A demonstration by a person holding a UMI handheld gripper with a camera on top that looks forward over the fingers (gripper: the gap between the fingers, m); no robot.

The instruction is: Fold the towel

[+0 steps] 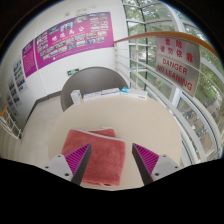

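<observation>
A pink-red towel (100,156) lies folded flat on the pale table (150,125), just ahead of and between my fingers. My gripper (111,160) hovers over the towel's near part with its jaws wide apart. The left finger (77,158) is over the towel's left edge. The right finger (146,158) is off to the towel's right, with bare table between it and the towel. Neither pad presses the cloth. The towel's near edge shows between the fingers.
A dark round-backed chair (85,85) stands at the table's far side. Papers (105,94) lie on the far part of the table. Behind are a wall with pink posters (70,38) and a window with a red "DANGER" sign (172,60).
</observation>
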